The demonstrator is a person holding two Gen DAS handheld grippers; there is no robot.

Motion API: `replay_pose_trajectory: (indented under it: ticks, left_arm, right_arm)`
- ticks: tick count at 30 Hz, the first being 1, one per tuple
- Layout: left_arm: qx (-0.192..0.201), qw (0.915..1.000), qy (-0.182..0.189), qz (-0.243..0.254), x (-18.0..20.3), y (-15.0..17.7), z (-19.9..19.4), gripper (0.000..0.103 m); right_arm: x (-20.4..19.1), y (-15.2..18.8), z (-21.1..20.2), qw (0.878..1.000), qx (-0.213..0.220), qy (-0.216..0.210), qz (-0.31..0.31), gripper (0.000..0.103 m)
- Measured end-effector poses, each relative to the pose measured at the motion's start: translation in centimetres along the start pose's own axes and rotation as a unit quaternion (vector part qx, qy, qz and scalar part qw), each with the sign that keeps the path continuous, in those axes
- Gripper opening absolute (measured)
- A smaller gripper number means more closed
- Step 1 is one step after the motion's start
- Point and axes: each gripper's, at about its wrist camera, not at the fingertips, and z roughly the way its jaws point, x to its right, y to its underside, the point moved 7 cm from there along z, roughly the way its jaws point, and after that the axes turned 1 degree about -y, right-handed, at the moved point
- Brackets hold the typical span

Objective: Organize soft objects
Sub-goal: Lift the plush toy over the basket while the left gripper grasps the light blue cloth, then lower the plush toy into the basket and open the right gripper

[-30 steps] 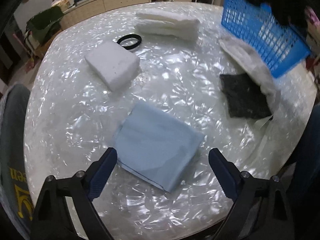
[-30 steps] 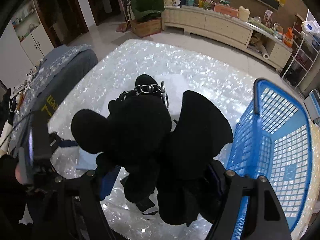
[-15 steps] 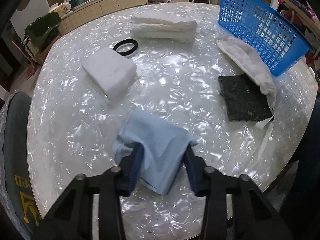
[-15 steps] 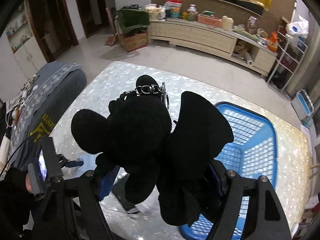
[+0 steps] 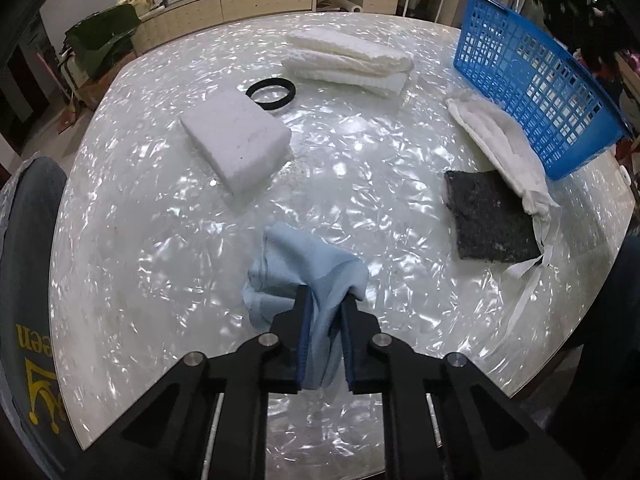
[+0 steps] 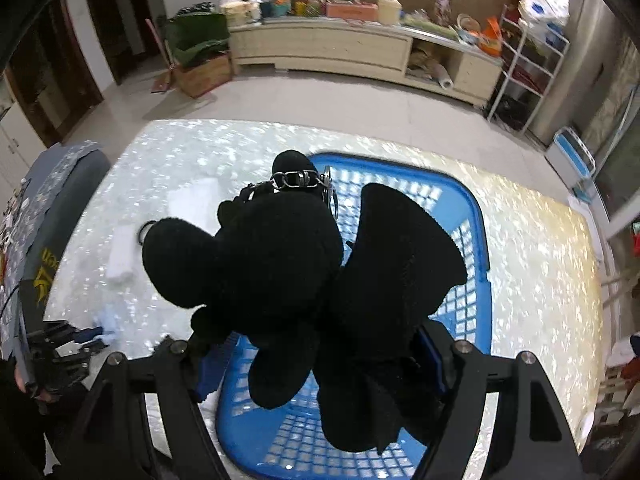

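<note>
Now L jaws closing, pinching bunched pale-blue cloth; R jaws clamped on fuzzy black plush.

Black ring on pearly table

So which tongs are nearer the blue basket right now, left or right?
Right. The right tongs hang directly above the blue basket, clamping the black plush toy. The left tongs are across the table, closing on the light blue cloth.
</note>
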Motion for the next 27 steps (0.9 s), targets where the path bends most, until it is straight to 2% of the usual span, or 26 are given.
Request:
replay_pose_trajectory:
  ticks: [8,13,19,27]
  left_arm:
    - [0.001,0.9999,0.001,-0.014,-0.1,0.3,-0.3,0.01]
    - [0.002,0.9998,0.003,-0.019,-0.2,0.3,-0.3,0.01]
    - [0.006,0.9997,0.008,-0.022,-0.3,0.5,-0.4,0.01]
    - [0.014,0.9991,0.02,-0.034,-0.6,0.7,-0.8,0.008]
  right_arm:
    - [3.2,2.2,3.7,0.999,-0.043,0.016,0.029,0.076]
    - [2.5,3.4,5.9,0.996,-0.073,0.042,0.032,0.076]
    - [1.3,3.7,6.4,0.993,-0.096,0.069,0.023,0.077]
    - [-1.3,4.5,6.5,0.991,-0.117,0.068,0.014,0.078]
